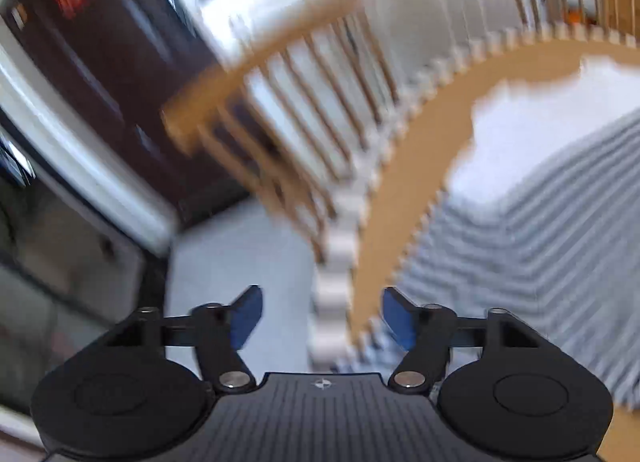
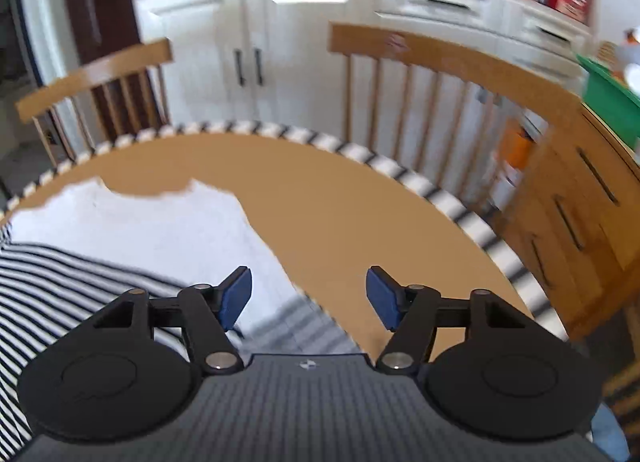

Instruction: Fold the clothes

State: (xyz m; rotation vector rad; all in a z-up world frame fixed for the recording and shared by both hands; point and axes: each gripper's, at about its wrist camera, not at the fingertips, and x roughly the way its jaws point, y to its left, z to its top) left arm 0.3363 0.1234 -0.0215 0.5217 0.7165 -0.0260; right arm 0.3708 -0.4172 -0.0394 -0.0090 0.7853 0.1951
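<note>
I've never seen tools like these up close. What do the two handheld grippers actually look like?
Both look alike. The left gripper and right gripper each have a black ribbed plastic body with a small round emblem at its centre, two round black discs at the sides, and black linkage arms joined by silver pins. The fingers end in blue pads. No cables or sleeves show.
</note>
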